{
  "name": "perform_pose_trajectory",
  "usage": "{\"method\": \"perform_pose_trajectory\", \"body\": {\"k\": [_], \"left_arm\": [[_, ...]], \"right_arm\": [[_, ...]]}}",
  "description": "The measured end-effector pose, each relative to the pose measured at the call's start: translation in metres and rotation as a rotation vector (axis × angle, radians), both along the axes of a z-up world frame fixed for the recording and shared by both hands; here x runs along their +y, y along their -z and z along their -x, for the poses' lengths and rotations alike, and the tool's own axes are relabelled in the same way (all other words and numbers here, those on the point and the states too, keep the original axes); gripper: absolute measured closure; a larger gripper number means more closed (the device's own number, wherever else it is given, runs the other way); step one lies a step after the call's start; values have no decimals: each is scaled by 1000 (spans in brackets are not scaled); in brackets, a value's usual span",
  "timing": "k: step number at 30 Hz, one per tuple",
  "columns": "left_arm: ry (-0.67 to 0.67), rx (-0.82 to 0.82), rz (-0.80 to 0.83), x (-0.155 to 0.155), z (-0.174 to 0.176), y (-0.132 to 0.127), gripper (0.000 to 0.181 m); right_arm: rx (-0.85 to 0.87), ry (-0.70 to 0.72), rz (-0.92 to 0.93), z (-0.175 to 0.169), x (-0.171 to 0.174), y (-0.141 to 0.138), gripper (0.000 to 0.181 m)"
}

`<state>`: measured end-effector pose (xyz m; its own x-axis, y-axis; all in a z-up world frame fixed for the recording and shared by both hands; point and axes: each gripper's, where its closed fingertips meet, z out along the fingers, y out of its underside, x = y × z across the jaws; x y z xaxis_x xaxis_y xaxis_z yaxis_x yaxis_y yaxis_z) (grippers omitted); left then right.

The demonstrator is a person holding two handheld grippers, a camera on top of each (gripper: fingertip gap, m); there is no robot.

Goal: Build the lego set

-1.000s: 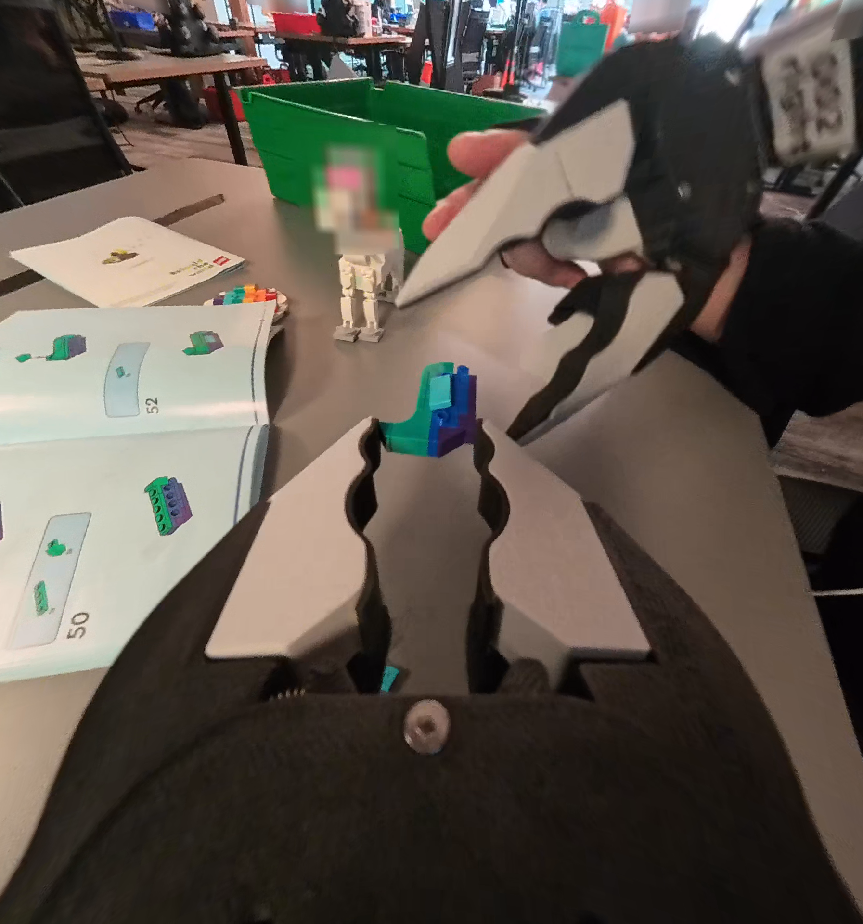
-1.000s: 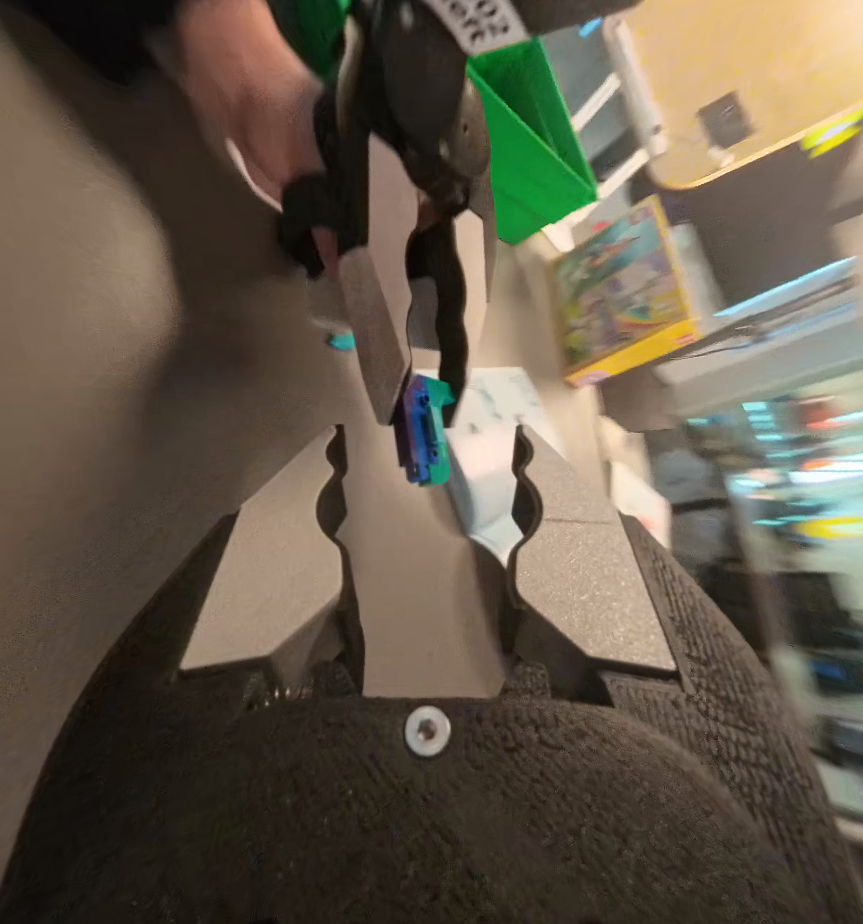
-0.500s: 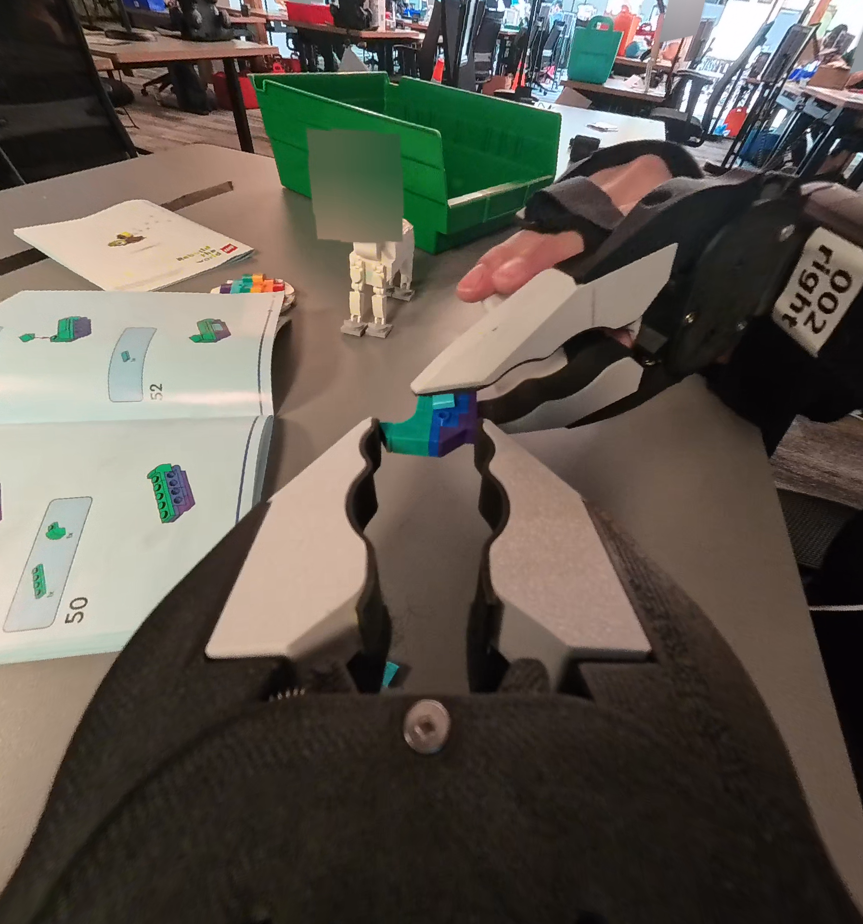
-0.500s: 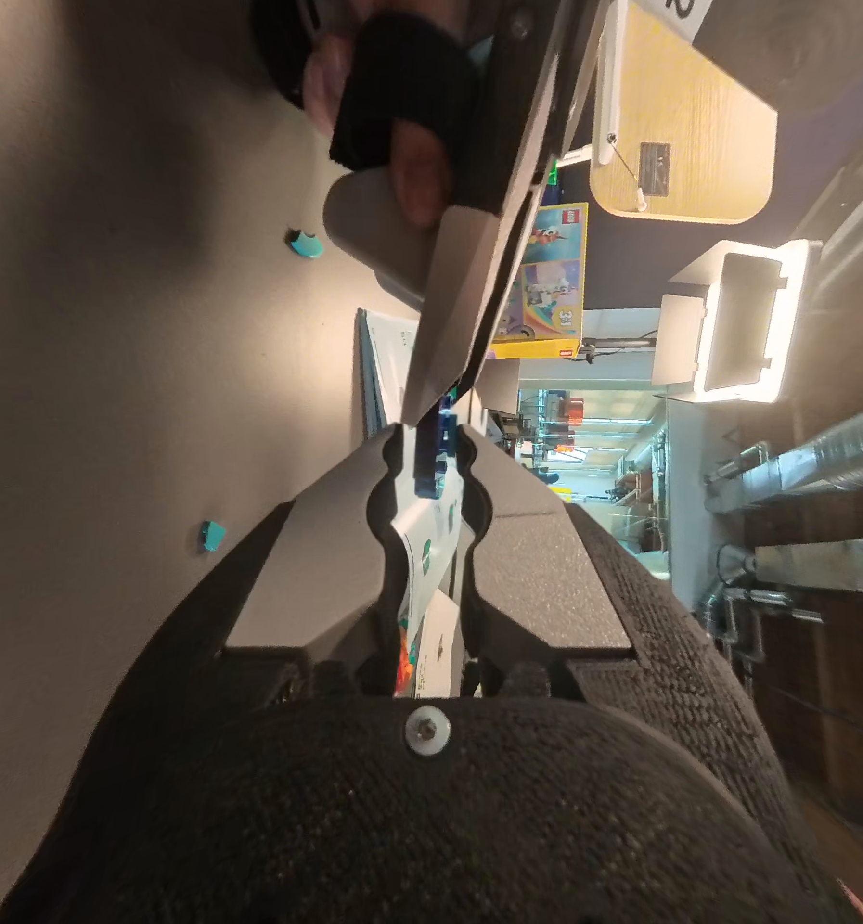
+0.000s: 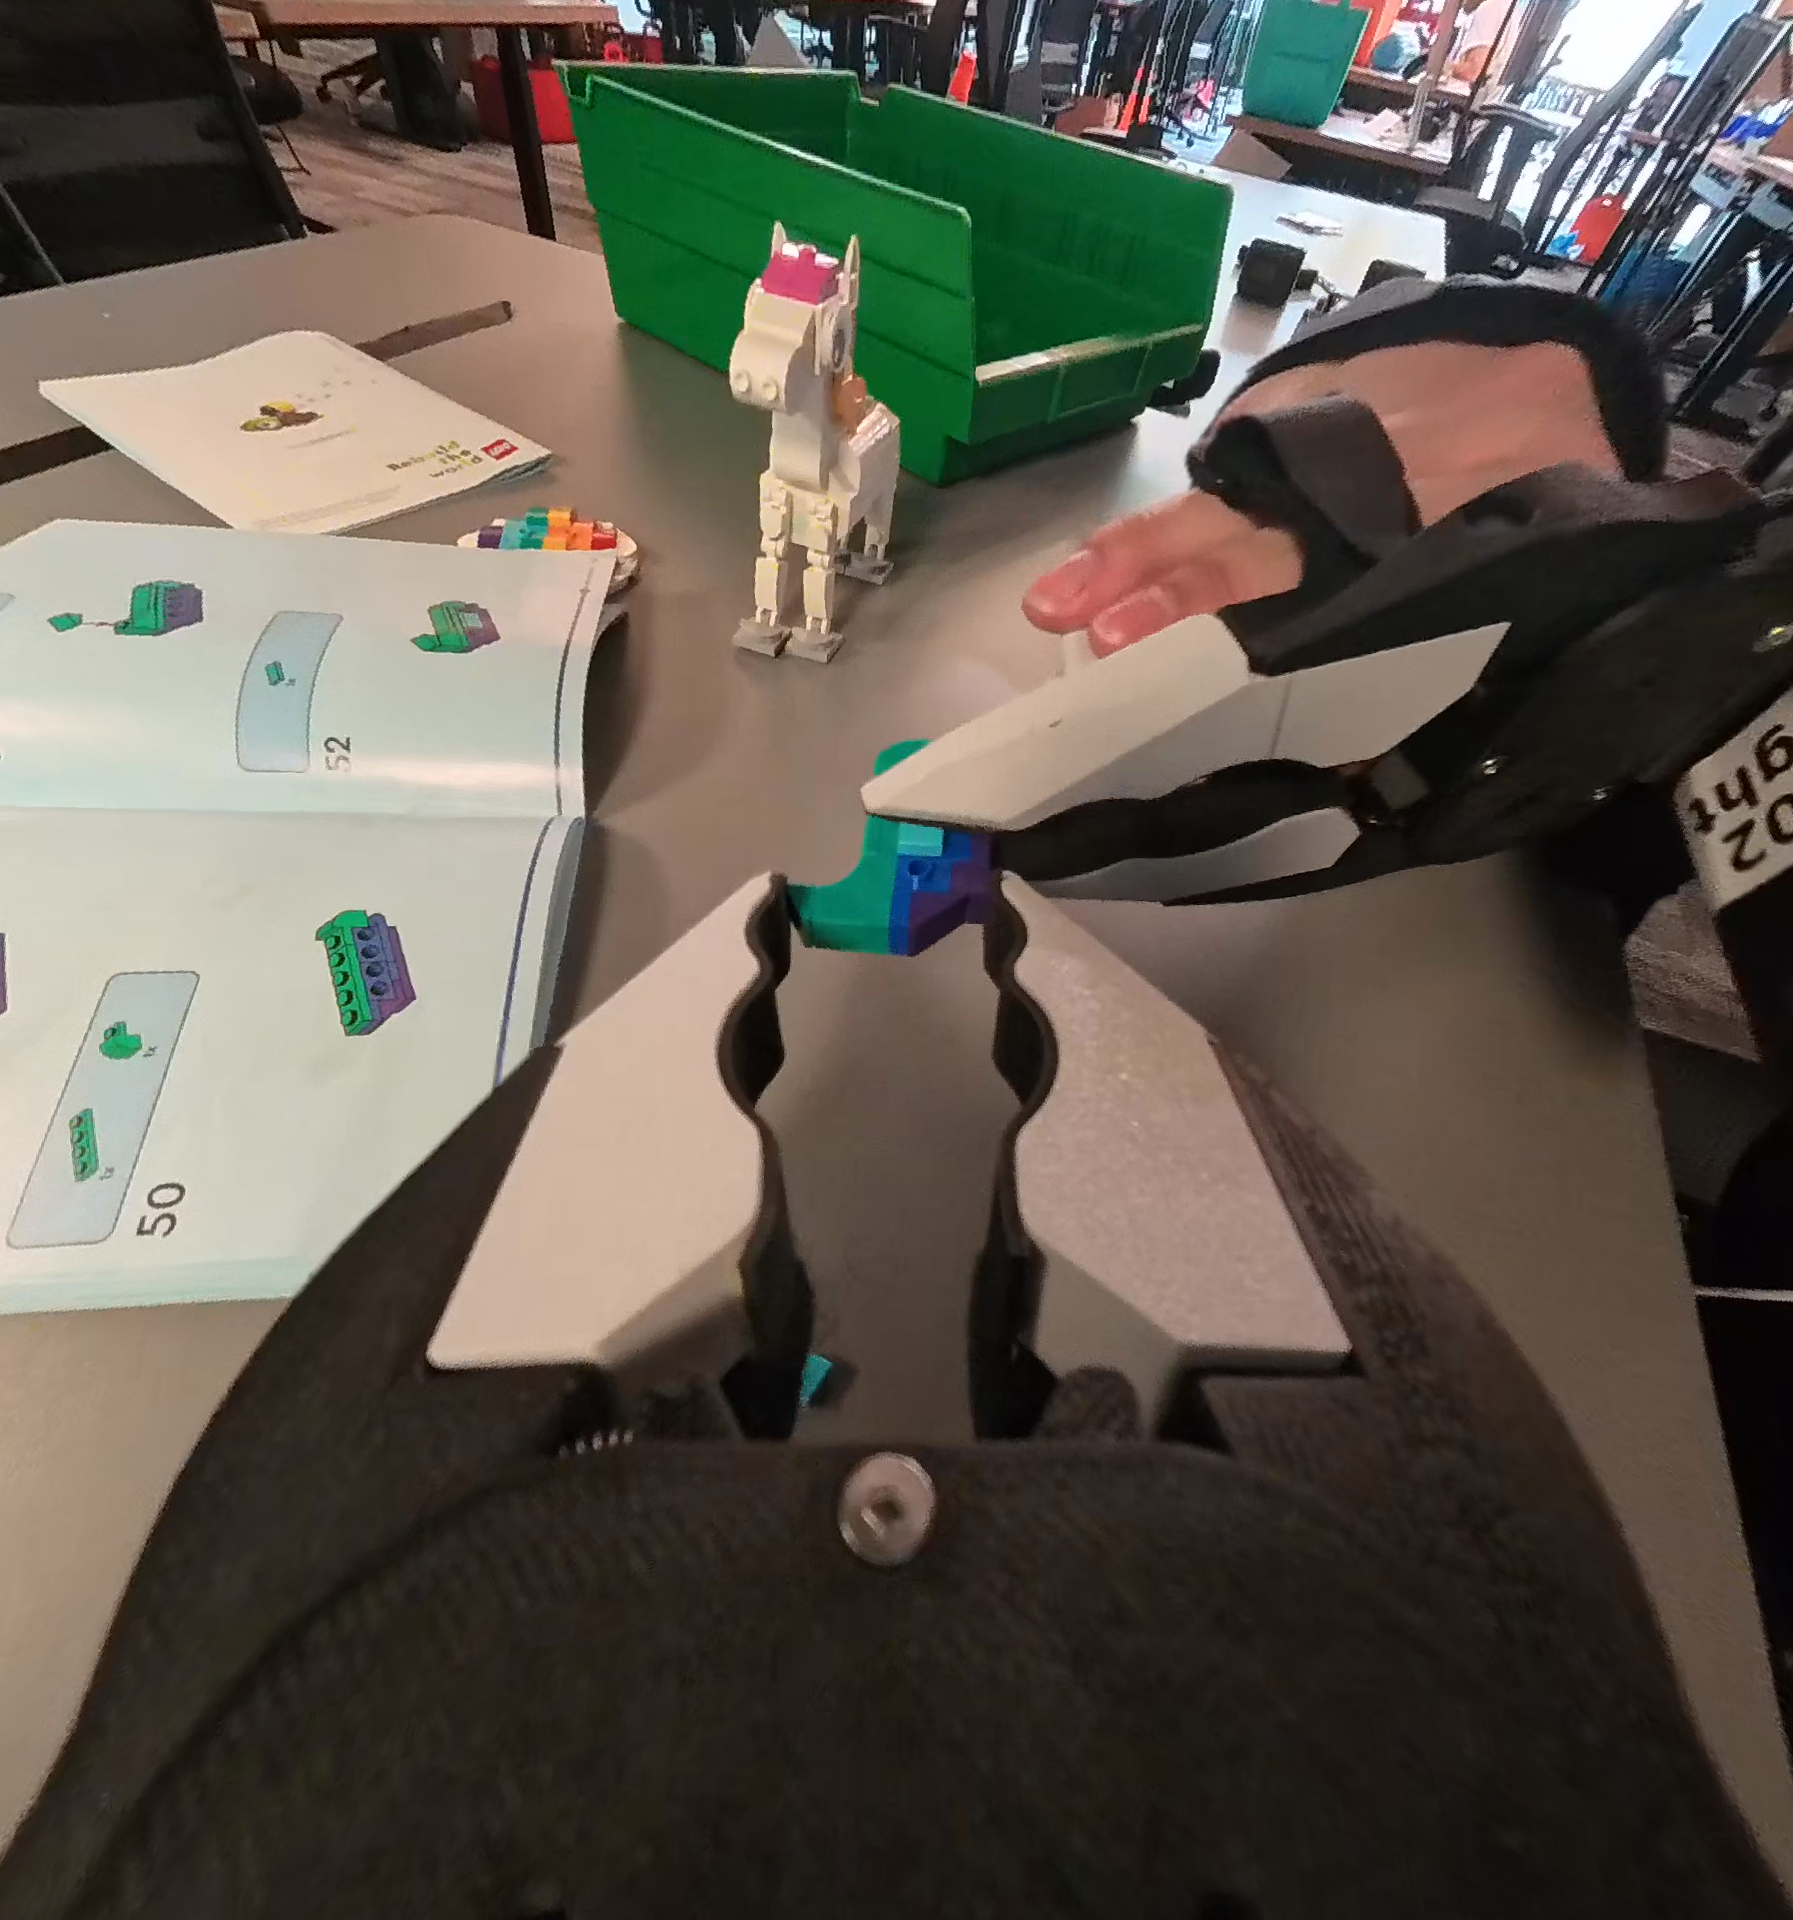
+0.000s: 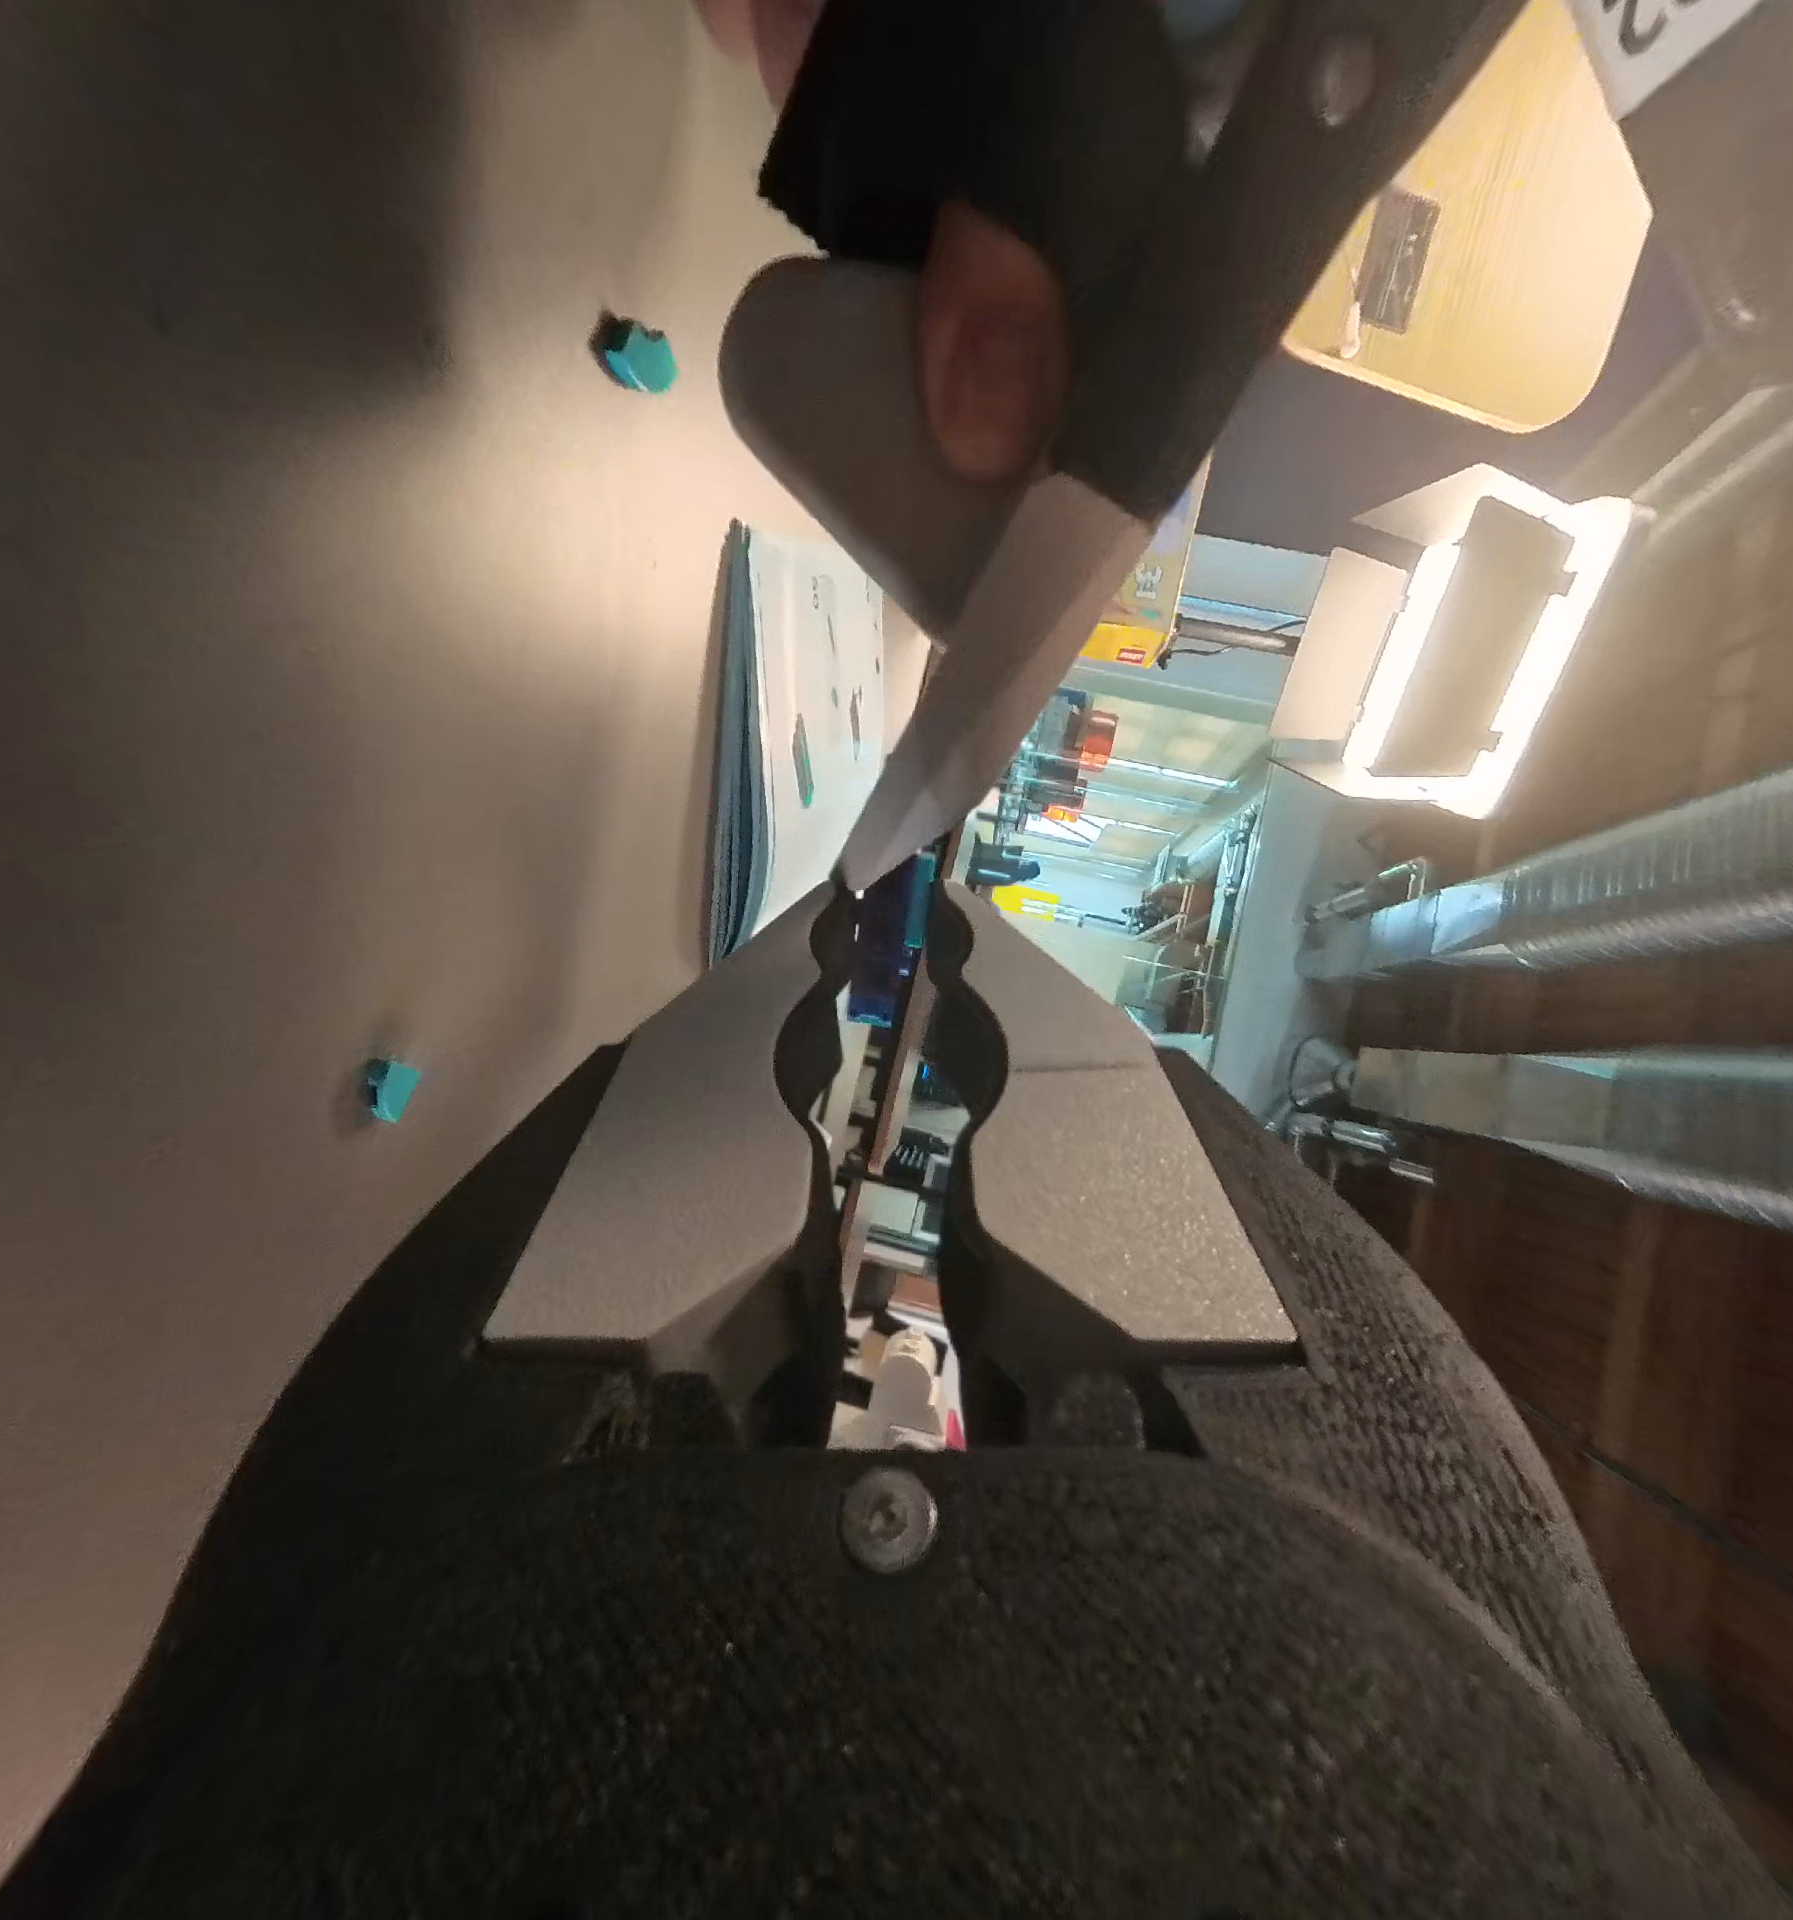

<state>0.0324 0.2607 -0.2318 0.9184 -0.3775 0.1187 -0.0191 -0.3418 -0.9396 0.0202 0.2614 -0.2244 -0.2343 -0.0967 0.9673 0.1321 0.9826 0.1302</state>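
Observation:
A small lego assembly (image 5: 850,904) of teal, blue and purple bricks is held above the grey table (image 5: 1339,1039). My left gripper (image 5: 887,920) is shut on its sides at the fingertips. My right gripper (image 5: 939,831) reaches in from the right, turned on its side. Its upper finger (image 5: 1079,748) lies over the top of the assembly. In the right wrist view my right gripper (image 6: 887,914) is nearly closed and pinches the blue side of the assembly (image 6: 881,945). A finger of the left gripper (image 6: 985,686) comes down from above onto the same spot.
A white lego llama (image 5: 814,468) stands ahead, with a green bin (image 5: 975,239) behind it. An open instruction booklet (image 5: 248,831), a second booklet (image 5: 300,436) and a small colourful piece (image 5: 549,530) lie at the left. Two loose teal bricks (image 6: 637,358) (image 6: 388,1091) lie on the table. Less than 4 cm separates the two grippers' tips. Left tips and right tips are each some 15 centimeters from the white lego llama (image 5: 814,468).
My right gripper came down from the upper right, turned on its side and closed on the assembly. My left gripper kept its hold and stayed in place.

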Motion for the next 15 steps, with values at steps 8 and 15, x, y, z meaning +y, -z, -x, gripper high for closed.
{"method": "perform_pose_trajectory", "body": {"k": [8,15], "left_arm": [[11,-9,39,1,-1,5,145],[10,-25,84,1,-1,10,144]], "right_arm": [[-47,-6,68,-2,1,6,170],[-51,-33,139,3,-2,16,160]]}}
